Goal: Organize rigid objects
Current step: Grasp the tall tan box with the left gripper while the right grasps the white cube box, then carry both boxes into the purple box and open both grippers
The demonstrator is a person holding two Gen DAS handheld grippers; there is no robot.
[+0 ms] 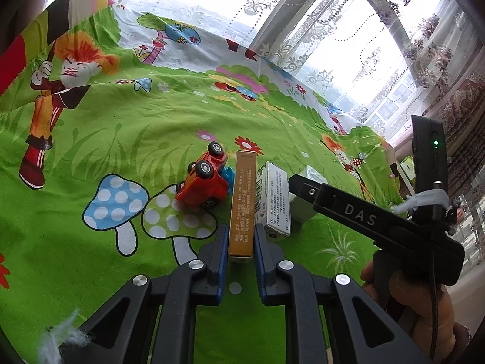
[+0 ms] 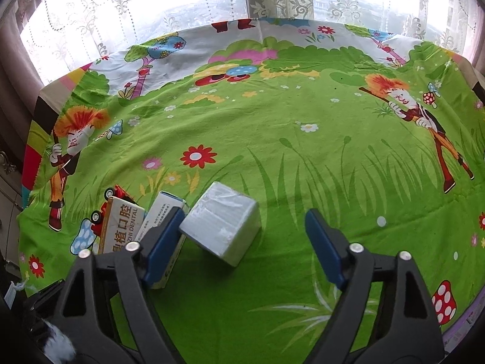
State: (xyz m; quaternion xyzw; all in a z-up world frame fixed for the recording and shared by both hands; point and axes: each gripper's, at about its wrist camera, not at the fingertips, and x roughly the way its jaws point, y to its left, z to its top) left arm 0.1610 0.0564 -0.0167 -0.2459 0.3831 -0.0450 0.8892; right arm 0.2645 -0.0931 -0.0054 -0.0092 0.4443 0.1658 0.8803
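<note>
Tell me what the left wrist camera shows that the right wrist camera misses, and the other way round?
Only the left view shows the left tool clamped on the orange box, and a hand holding the right tool's body. Only the right view shows the right tool standing open around the plastic-wrapped white block, its left pad touching or nearly so, and the box's large front lettering. Both show the red toy car, the white box and the green cartoon cloth.

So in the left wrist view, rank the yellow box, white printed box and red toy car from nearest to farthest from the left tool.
1. Yellow box: clamped between the left tool's pads.
2. White printed box: just right of the yellow box.
3. Red toy car: on its side, left and farther out.
</note>
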